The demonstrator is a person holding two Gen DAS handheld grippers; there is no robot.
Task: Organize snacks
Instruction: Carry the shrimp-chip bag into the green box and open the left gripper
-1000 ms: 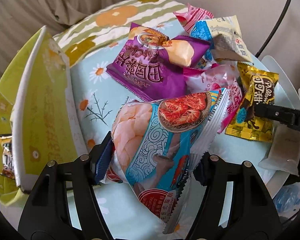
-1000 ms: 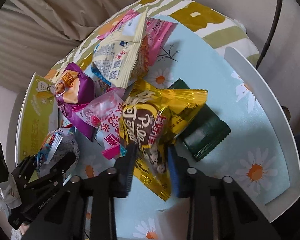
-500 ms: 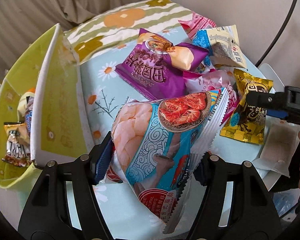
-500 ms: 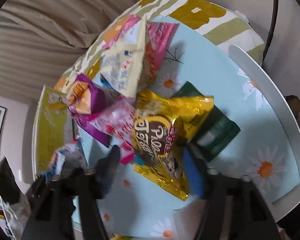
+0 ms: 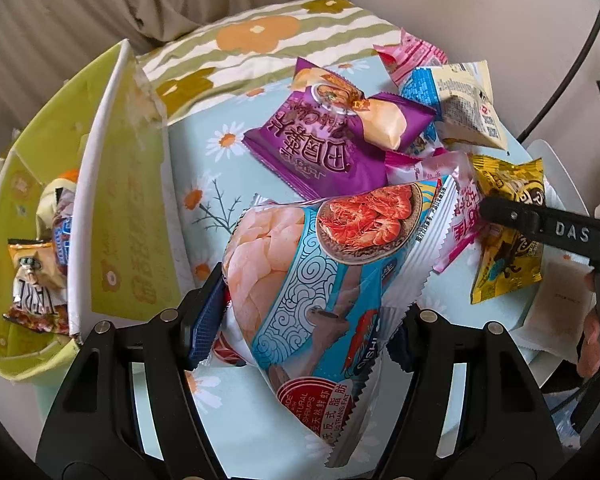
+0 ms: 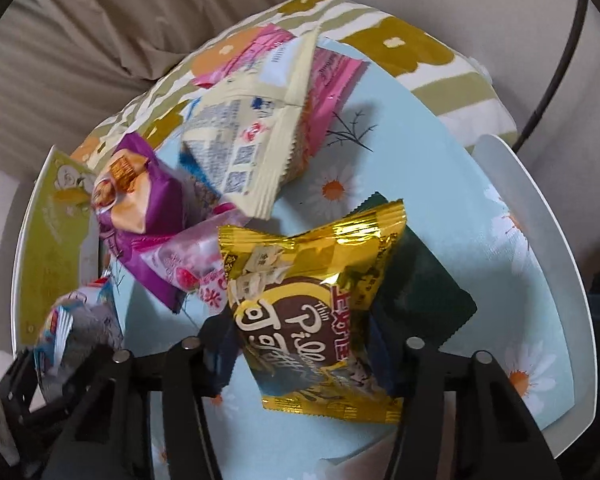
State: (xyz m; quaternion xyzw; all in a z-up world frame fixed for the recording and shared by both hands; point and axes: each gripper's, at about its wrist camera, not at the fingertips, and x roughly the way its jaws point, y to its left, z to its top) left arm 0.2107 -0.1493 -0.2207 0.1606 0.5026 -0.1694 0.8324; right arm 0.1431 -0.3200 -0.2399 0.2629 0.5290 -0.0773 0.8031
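The left claw [image 5: 304,320] is pinching a puffy blue-and-white shrimp-cracker bag [image 5: 324,280] across its lower half, pads pressing both sides, and the bag's long axis is running from the bottom of the left wrist frame up toward the middle right. The relation that matters for this hand's coming move — the open-topped lime-green fabric bin [image 5: 112,208] is standing at the far left of the frame, just beside the claw, its white rim nearest, with a few wrapped snacks already lying inside at the lower left. So the bag is probably needing only a short swing leftward and over that rim; the left hand is clearly the nearer one to the bin. In the right wrist view the right claw [image 6: 300,344] is straddling a shiny gold foil chocolate-snack pouch [image 6: 312,304], its jaws having just been closing; the pouch is sitting between the pads, which seem to be pressing its sides. That pouch is lying lengthways along the claw, atop a dark green packet [image 6: 420,292] on the pale blue daisy-print table [image 6: 400,160] — the bin is showing far off at the left edge there.
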